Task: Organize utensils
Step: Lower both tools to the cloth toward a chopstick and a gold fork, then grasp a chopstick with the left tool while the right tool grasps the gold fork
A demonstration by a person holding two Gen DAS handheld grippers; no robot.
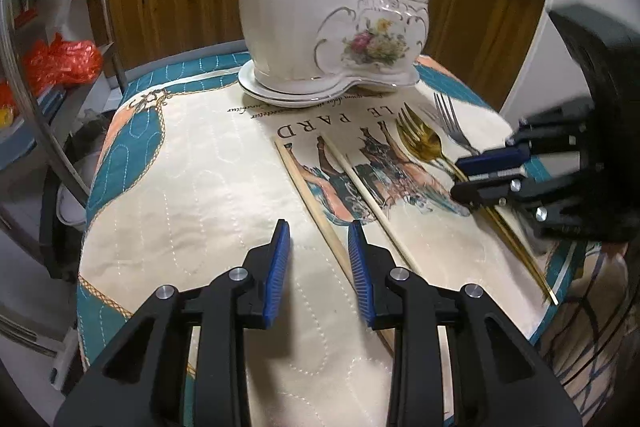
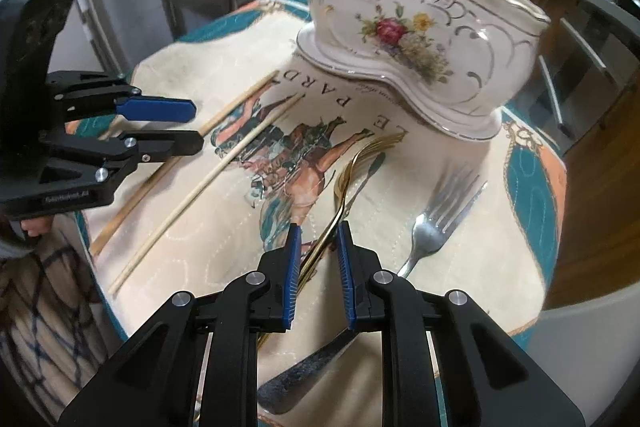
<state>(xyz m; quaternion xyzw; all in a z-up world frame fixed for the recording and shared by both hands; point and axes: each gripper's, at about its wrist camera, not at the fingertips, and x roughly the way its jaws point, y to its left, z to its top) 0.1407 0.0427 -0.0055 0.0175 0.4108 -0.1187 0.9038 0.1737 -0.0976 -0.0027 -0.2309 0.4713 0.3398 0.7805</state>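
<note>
A white porcelain utensil holder (image 1: 320, 15) with a floral print stands on a saucer at the far end of the table; it also shows in the right wrist view (image 2: 404, 23). Two wooden chopsticks (image 1: 316, 211) (image 2: 200, 183), a gold fork (image 1: 424, 143) (image 2: 348, 179) and a silver fork (image 1: 450, 123) (image 2: 436, 223) lie on the quilted mat. My left gripper (image 1: 320, 239) (image 2: 196, 127) is open and empty, low over the nearer chopstick. My right gripper (image 2: 316, 231) (image 1: 460, 177) is open, its jaws either side of the gold fork's handle.
The mat (image 1: 192, 163) covers a small table whose edges drop off left and right. Wooden cabinets (image 1: 180, 7) stand behind. A metal rack with orange bags (image 1: 60, 63) is at the left.
</note>
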